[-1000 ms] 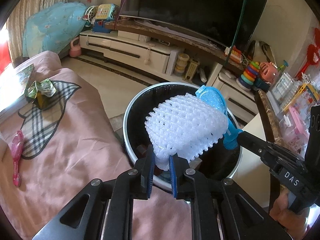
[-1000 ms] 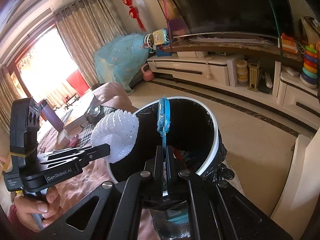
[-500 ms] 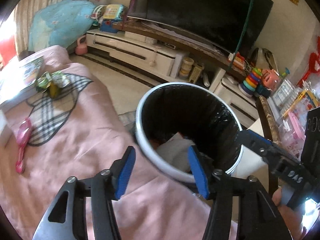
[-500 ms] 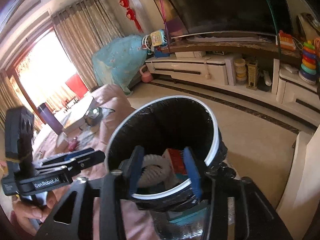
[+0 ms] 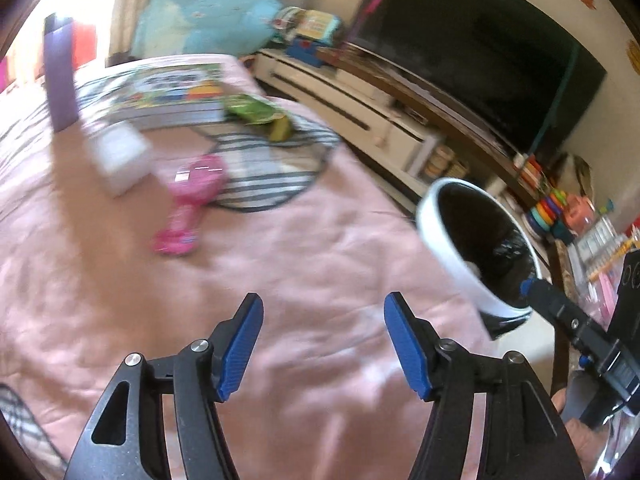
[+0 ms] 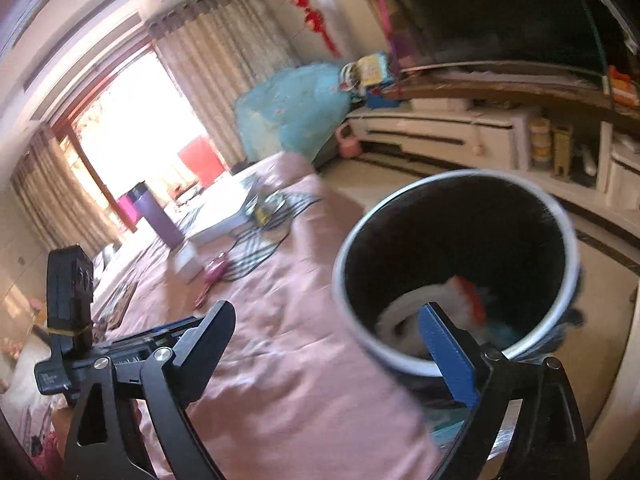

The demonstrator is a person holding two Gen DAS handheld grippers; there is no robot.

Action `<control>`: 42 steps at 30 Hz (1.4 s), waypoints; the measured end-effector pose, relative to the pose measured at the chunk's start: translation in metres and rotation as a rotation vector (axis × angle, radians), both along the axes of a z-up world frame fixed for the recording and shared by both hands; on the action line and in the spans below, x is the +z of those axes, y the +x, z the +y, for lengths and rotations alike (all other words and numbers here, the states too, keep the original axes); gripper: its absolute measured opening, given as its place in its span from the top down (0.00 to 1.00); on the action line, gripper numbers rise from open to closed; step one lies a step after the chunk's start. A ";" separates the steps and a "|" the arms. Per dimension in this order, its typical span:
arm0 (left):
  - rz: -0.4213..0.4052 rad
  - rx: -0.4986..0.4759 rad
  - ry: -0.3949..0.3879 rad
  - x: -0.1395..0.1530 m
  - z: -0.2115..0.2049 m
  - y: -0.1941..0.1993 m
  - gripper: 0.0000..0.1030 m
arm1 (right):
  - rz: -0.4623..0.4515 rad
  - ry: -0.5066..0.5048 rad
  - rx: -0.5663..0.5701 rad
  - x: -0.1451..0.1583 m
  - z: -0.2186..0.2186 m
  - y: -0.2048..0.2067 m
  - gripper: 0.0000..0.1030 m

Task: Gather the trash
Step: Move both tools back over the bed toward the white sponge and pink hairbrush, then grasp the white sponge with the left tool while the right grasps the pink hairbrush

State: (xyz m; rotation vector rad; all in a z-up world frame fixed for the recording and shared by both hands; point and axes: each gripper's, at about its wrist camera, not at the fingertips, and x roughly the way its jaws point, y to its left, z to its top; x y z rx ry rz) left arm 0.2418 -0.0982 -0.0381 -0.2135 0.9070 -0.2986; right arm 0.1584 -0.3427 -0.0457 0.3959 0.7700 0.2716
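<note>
Hovering over the pink blanket [image 5: 304,264], the left gripper [image 5: 324,344] is spread wide and holds nothing; a pink toy [image 5: 188,208] lies ahead to its left, green wrappers [image 5: 256,114] farther ahead. The trash bin [image 6: 456,272] stands to its right. The right gripper [image 6: 332,344], also wide and empty, has the bin just ahead-right, white foam netting [image 6: 404,320] inside.

1. Pink cloth cover [image 5: 328,264]: soft, matt, wrinkled;
2. Bin [image 6: 570,252]: smooth white rim, glossy black plastic liner;
3. L gripper [image 5: 323,346]: matt black frame, ribbed blue pads, shiny metal screws;
4. TV cabinet [image 6: 436,128]: glossy white.
</note>
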 end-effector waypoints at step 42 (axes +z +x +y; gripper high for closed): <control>0.082 0.278 0.098 -0.031 0.106 0.165 0.36 | 0.109 -0.012 0.248 -0.034 0.136 0.073 0.09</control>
